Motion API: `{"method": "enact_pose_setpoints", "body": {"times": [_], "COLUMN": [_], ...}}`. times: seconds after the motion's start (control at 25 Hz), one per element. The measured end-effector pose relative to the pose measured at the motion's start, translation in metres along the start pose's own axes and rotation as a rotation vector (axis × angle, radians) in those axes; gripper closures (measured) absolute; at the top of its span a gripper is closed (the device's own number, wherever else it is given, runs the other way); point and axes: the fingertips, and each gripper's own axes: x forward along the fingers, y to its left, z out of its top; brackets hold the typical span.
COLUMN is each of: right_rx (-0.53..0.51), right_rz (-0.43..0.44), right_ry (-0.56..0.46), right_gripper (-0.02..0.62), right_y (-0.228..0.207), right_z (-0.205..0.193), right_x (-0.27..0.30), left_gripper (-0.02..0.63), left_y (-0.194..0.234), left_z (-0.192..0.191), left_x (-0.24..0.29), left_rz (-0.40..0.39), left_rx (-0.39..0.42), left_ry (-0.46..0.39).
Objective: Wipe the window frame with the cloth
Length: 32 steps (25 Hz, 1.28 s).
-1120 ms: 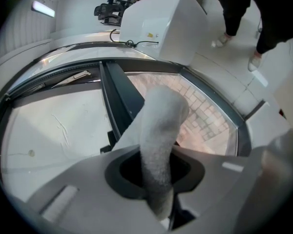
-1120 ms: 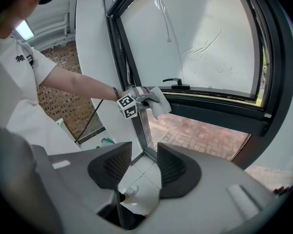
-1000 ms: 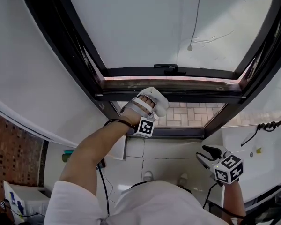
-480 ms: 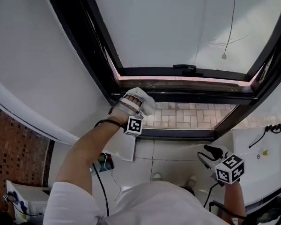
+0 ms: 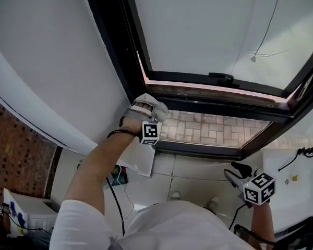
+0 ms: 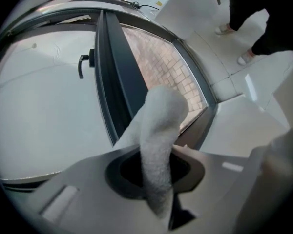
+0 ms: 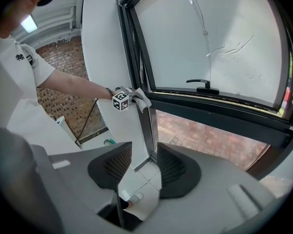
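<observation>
My left gripper [image 5: 148, 108] is shut on a white cloth [image 5: 155, 107] and presses it against the lower left corner of the black window frame [image 5: 208, 107]. In the left gripper view the cloth [image 6: 158, 135] rises from between the jaws and drapes toward the frame's dark bar [image 6: 118, 77]. The right gripper view shows the same cloth [image 7: 139, 97] at the frame's corner. My right gripper [image 5: 237, 171] hangs low at the right, away from the window, open and holding nothing [image 7: 140, 167].
A window handle [image 5: 223, 78] sits on the lower sash bar. A thin cord [image 5: 268, 27] hangs in front of the pane. Brick paving [image 5: 214, 128] shows through the open gap. A white cabinet [image 5: 26, 215] stands at lower left; a white surface with cables [image 5: 302, 155] lies at right.
My left gripper has slid the cloth leftward along the bottom of the frame to its left corner. The right gripper has stayed low at the right.
</observation>
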Motion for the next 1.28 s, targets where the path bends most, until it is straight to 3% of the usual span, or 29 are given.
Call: {"method": "enact_pose_setpoints", "body": {"times": [0.6, 0.76, 1.28], "right_rx": [-0.021, -0.03, -0.052], "right_rz": [0.007, 0.012, 0.018], "right_ry": [0.006, 0.004, -0.034], "right_gripper": [0.431, 0.431, 0.431], "right_y": [0.006, 0.006, 0.005], "right_z": [0.01, 0.013, 0.026], "right_x": [0.002, 0.004, 0.012], "left_gripper": [0.511, 0.511, 0.511], "left_y": [0.042, 0.076, 0.186], "left_z": [-0.033, -0.05, -0.097], "left_x": [-0.026, -0.044, -0.105], "left_rz": [-0.012, 0.036, 0.175], "left_rx": [-0.271, -0.34, -0.448], "left_ry": [-0.027, -0.032, -0.05]}}
